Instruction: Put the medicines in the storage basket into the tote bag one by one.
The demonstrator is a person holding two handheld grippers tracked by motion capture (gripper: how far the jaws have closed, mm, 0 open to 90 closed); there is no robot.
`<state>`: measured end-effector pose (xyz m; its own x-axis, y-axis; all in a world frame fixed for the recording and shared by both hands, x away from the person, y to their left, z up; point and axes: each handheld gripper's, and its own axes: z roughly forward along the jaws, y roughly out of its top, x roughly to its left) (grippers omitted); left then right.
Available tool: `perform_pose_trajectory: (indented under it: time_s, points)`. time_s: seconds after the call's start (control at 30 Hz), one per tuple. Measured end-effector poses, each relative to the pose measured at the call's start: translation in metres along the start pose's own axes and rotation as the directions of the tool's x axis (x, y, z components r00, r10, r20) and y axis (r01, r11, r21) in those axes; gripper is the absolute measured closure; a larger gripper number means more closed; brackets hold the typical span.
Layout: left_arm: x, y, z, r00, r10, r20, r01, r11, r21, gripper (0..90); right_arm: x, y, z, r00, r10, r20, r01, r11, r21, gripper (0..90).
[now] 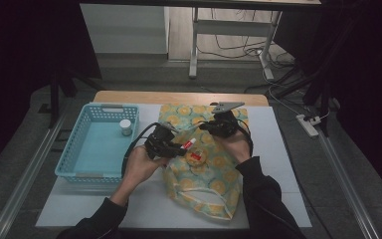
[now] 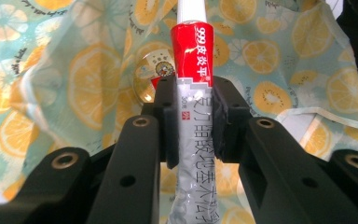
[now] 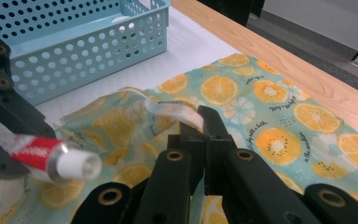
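My left gripper (image 1: 179, 148) is shut on a silver and red ointment tube (image 1: 189, 144) with a white cap, held over a fabric bag (image 1: 214, 174) printed with orange slices. In the left gripper view the pads (image 2: 170, 116) press on the tube (image 2: 191, 46) at mid-length, cap end pointing away. A small round tin (image 2: 151, 77) lies on the bag beyond it. My right gripper (image 1: 206, 126) is shut on the bag's pale edge strip (image 3: 168, 108), lifting it a little at the bag's far end. The tube (image 3: 56, 158) hangs at the left of the right gripper view.
A light blue perforated basket (image 1: 67, 154) stands left of the bag with a small white jar (image 1: 125, 127) inside near its far right corner. Everything rests on a white mat (image 1: 278, 149) over a wooden table (image 1: 179, 97). Bare mat lies right of the bag.
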<state>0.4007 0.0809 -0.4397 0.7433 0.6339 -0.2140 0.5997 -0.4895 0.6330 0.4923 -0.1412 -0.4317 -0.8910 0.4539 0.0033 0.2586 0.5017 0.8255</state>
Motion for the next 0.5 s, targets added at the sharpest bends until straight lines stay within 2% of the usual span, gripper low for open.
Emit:
perform_pose_trajectory:
  time_s: [0.2,0.3,0.5]
  points:
    - [-0.003,0.007,0.015,0.9998,0.018,-0.003,-0.018,0.9997,0.015,74.3,0.0,0.0,0.0,1.0,0.0,-0.005,0.0,1.0,-0.006,89.8]
    - [-0.004,0.01,0.024,0.9989,0.041,-0.023,-0.04,0.9989,0.025,74.3,0.001,0.001,-0.001,1.0,-0.001,-0.004,0.001,1.0,-0.008,89.8]
    - [0.004,0.015,0.045,0.9985,0.032,-0.043,-0.031,0.9989,0.035,74.2,0.0,0.001,-0.002,1.0,0.001,-0.004,-0.001,1.0,-0.011,89.8]
